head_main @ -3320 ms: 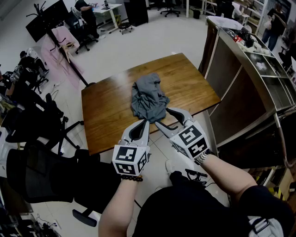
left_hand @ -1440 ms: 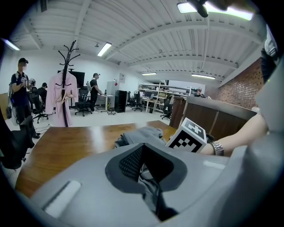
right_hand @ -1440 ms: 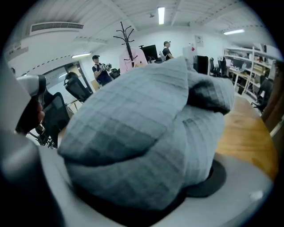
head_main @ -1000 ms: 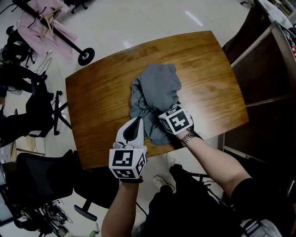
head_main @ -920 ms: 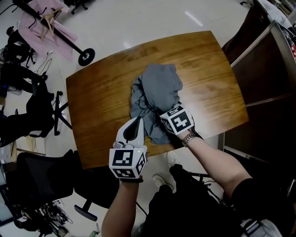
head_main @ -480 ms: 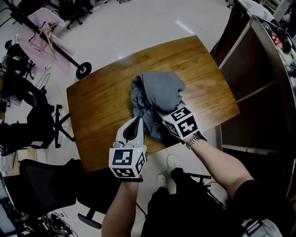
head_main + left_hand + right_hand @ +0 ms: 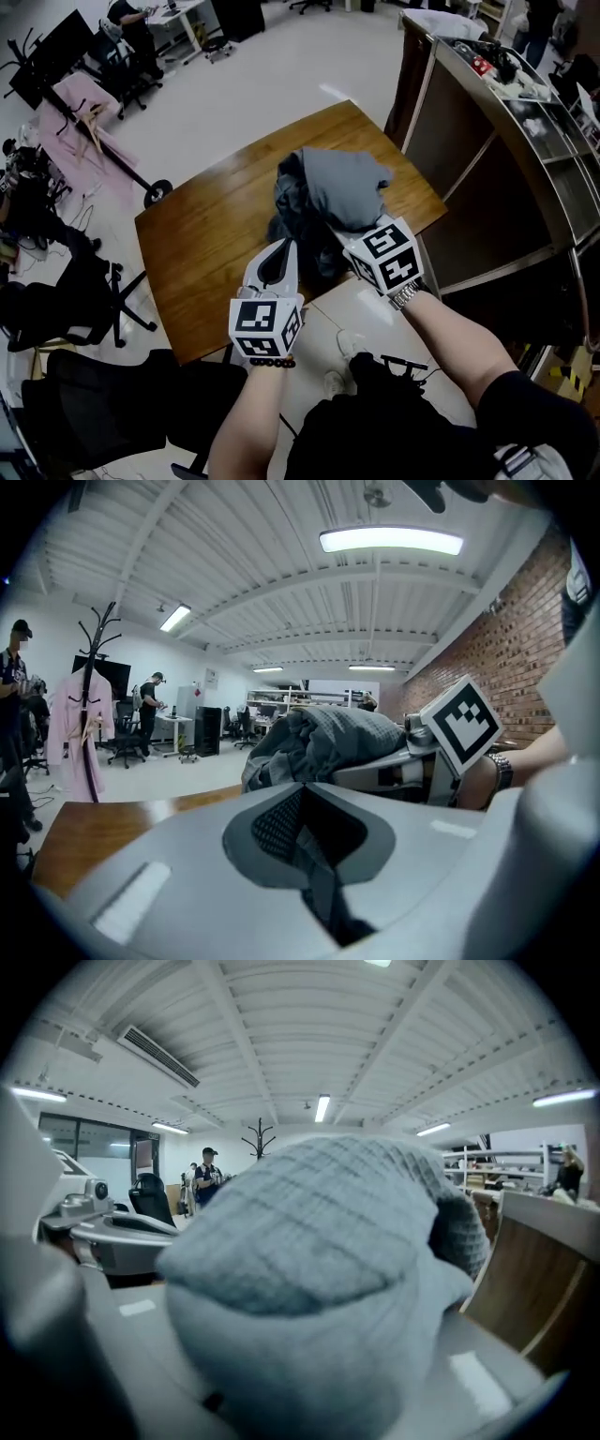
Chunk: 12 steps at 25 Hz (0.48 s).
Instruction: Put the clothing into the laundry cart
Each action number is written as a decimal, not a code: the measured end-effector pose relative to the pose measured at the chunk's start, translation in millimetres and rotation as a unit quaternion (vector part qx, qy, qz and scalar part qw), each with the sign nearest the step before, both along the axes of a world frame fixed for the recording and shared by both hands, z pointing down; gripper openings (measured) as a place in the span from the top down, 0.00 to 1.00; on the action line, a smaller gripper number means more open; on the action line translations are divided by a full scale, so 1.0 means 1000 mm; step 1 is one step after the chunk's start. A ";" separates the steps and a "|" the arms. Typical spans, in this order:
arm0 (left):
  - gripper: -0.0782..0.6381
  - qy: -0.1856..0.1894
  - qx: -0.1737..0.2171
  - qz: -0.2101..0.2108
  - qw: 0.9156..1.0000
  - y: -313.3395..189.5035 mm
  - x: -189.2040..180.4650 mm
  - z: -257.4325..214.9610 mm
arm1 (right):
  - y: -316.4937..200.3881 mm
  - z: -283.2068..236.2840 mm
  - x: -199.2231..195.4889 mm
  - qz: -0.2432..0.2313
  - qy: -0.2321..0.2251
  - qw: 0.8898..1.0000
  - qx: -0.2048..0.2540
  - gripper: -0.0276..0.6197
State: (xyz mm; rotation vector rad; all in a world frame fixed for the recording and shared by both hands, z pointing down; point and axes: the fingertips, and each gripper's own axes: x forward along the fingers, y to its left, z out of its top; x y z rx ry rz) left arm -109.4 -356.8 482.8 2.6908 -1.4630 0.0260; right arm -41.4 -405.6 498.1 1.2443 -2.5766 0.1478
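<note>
A bundle of grey clothing [image 7: 342, 187] hangs lifted above the wooden table [image 7: 206, 234], with dark folds trailing down to the tabletop. My right gripper [image 7: 354, 236] is shut on it from the near side, its fingertips buried in the fabric. The grey knit [image 7: 309, 1241] fills the right gripper view. To the left and slightly nearer, my left gripper [image 7: 281, 247] has its jaws shut with nothing in them, beside the hanging cloth. The left gripper view shows the bundle [image 7: 328, 738] ahead. The laundry cart [image 7: 464, 159], brown-walled with a metal rim, stands just right of the table.
A coat stand with a pink garment [image 7: 84, 122] is at the far left, also as the pink garment [image 7: 84, 724]. Black office chairs [image 7: 56, 309] crowd the left side. People work at desks [image 7: 178, 14] far back. Small items lie on the cart's top ledge [image 7: 506, 75].
My right gripper has raised the grey clothing off the tabletop and carried it rightward toward the cart. The left gripper has stayed shut at the table's near edge.
</note>
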 end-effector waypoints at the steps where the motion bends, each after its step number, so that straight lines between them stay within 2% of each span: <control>1: 0.89 0.000 0.005 0.007 1.000 0.009 0.007 -0.008 | 0.011 -0.013 0.008 0.007 0.000 1.000 0.010 0.73; 12: 0.89 0.006 0.050 0.103 0.993 0.105 0.072 -0.084 | 0.141 -0.136 0.085 0.104 0.007 0.990 0.100 0.73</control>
